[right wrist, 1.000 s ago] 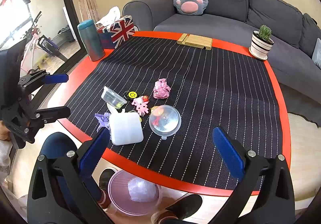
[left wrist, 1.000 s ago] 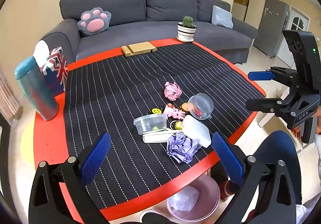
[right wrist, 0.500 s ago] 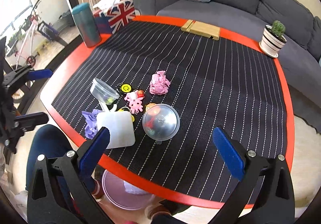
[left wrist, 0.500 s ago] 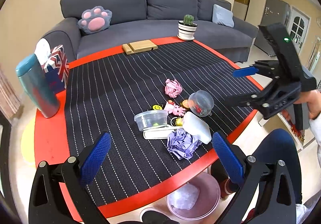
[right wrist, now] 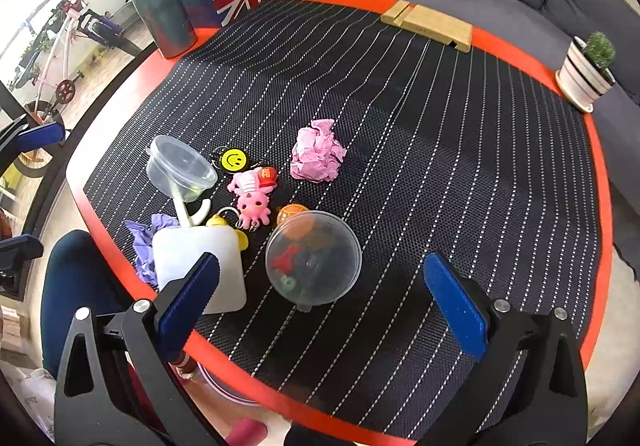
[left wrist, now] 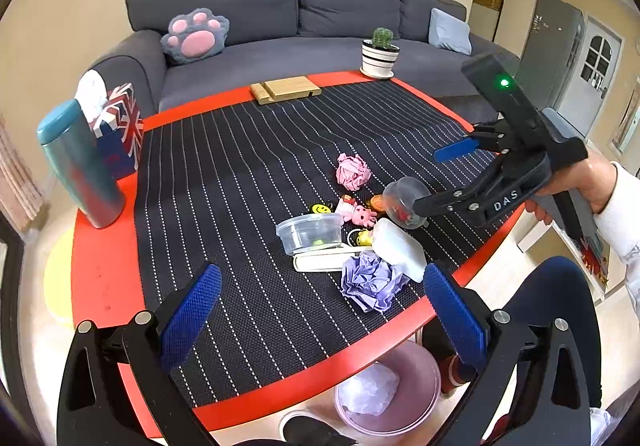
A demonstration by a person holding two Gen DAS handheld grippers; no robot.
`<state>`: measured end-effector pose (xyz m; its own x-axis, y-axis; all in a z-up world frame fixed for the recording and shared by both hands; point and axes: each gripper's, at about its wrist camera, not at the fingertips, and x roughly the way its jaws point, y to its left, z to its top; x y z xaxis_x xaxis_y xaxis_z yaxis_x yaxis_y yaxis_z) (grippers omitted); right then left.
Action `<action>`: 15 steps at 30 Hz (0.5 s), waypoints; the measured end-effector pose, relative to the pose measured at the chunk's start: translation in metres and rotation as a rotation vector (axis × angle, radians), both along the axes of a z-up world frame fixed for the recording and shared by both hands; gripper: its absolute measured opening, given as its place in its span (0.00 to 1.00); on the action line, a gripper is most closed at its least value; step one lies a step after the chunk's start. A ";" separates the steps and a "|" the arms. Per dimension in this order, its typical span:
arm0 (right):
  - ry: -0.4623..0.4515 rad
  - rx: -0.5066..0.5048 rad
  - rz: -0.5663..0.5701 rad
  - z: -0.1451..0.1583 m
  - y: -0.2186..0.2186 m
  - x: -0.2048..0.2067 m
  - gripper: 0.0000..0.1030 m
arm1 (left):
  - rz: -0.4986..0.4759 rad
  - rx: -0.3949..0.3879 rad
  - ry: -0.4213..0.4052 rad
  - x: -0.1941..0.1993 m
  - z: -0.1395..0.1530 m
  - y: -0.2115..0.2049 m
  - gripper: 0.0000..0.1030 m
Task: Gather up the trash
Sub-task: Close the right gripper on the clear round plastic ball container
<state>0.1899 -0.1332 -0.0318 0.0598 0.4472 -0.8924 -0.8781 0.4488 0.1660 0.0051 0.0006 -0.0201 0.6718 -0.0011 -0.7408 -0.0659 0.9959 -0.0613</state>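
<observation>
Pink crumpled paper (right wrist: 317,157) sat near mat centre, loose, nothing touching it. Purple crumpled paper (left wrist: 371,283) lay at the near mat edge, touching the white square container (left wrist: 398,249) at its 1 o'clock. In the right wrist view only a bit of the purple wad (right wrist: 146,242) showed, at 9 o'clock of that container (right wrist: 200,266).

Clutter between the two wads: clear tub (right wrist: 180,168), smiley keychain (right wrist: 234,159), pink octopus toy (right wrist: 253,198), clear dome capsule (right wrist: 313,257) with small coloured bits inside.

Right gripper (left wrist: 434,178) hung over the table's right side, jaws spread wide, empty; lower finger overlapped the dome capsule (left wrist: 402,200) in view, contact unclear. In its own camera the right gripper (right wrist: 322,286) framed the capsule, pink paper at 12 o'clock beyond it.

Left gripper (left wrist: 322,306) sat low at the near edge, jaws also wide apart, holding nothing; purple wad just inside its right finger.

Pink bin (left wrist: 416,378) stood on the floor under the near table edge, clear plastic inside.

Striped black mat (left wrist: 240,182) on red table (left wrist: 100,270). Far side: teal tumbler (left wrist: 78,166), Union Jack tissue box (left wrist: 120,130), wood block (left wrist: 286,89), potted cactus (left wrist: 380,54), grey sofa (left wrist: 280,6).
</observation>
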 end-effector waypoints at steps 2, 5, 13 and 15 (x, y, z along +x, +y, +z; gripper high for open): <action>0.009 -0.007 0.014 -0.004 0.003 0.000 0.89 | 0.002 0.000 0.002 0.000 -0.001 0.000 0.94; 0.012 -0.018 0.025 -0.009 0.006 0.000 0.78 | 0.005 -0.003 0.004 0.000 -0.001 0.001 0.94; 0.032 -0.029 0.048 -0.016 0.012 -0.001 0.57 | 0.008 -0.008 0.008 0.001 -0.003 0.002 0.94; 0.032 -0.030 0.049 -0.016 0.012 -0.001 0.53 | 0.009 -0.009 0.009 0.001 -0.003 0.002 0.94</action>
<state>0.1885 -0.1211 -0.0478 0.0101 0.4222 -0.9065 -0.8935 0.4108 0.1814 0.0058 0.0023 -0.0228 0.6654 -0.0018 -0.7465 -0.0749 0.9948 -0.0691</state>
